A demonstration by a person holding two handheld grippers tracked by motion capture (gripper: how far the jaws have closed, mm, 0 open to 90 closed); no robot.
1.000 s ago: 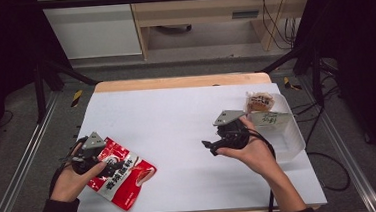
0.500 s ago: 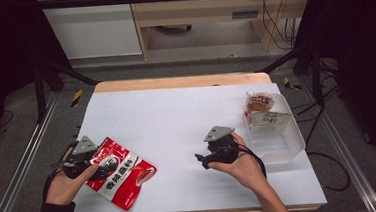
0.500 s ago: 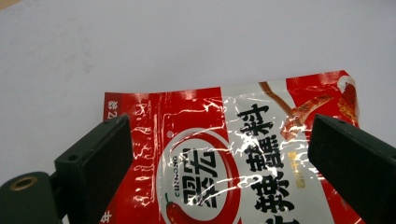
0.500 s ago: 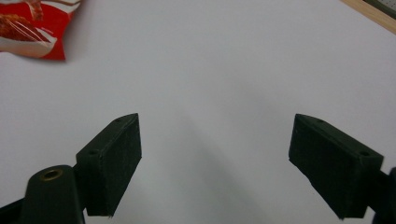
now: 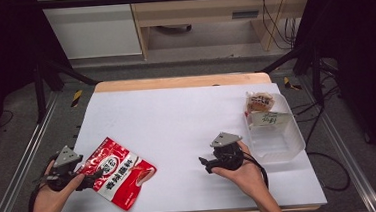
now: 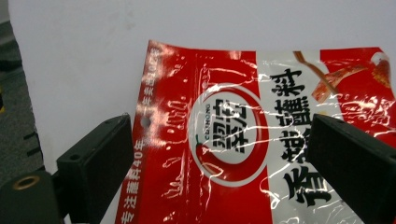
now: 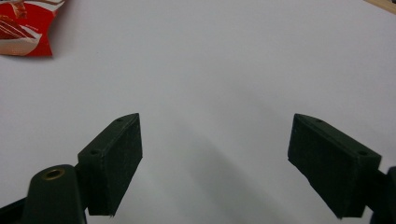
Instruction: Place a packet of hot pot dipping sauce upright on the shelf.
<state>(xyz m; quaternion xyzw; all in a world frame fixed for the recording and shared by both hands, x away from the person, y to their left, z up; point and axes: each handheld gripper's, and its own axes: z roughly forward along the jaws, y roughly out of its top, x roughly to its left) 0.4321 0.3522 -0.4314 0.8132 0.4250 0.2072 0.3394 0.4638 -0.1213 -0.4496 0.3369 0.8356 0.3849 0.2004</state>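
Red seasoning pouch (image 5: 116,172) lies flat at the near-left of the white table (image 5: 177,122), one corner close to the front edge. Left gripper (image 5: 88,179) sits low at the pouch's left end, held from behind in the person's left hand (image 5: 49,196), grey plate on top, jaws pointing right along the table. Jaws are spread wide, nothing between them clamped.

Left gripper view: both black jaws straddle the pouch (image 6: 261,140), one off its left edge over bare table, the other over the printed face. Whether the jaws touch the foil I can't tell. This view gives the print, the round logo and a punched hang hole near the top seam; none of that is readable from the high view.

Right gripper (image 5: 206,163) is near the front edge, right of centre, well apart from the pouch. Right hand (image 5: 243,175) cups it from below-right, jaws pointing left. Right gripper view: jaws wide apart over bare white table, empty; a corner of the pouch (image 7: 25,28) sits at top left, far off.

Nothing between either gripper and the pouch.

Farther right: clear plastic tub (image 5: 278,137) near the table's right edge, with a labelled packet (image 5: 269,119) at its far end and a small wrapped snack (image 5: 259,101) just behind it.
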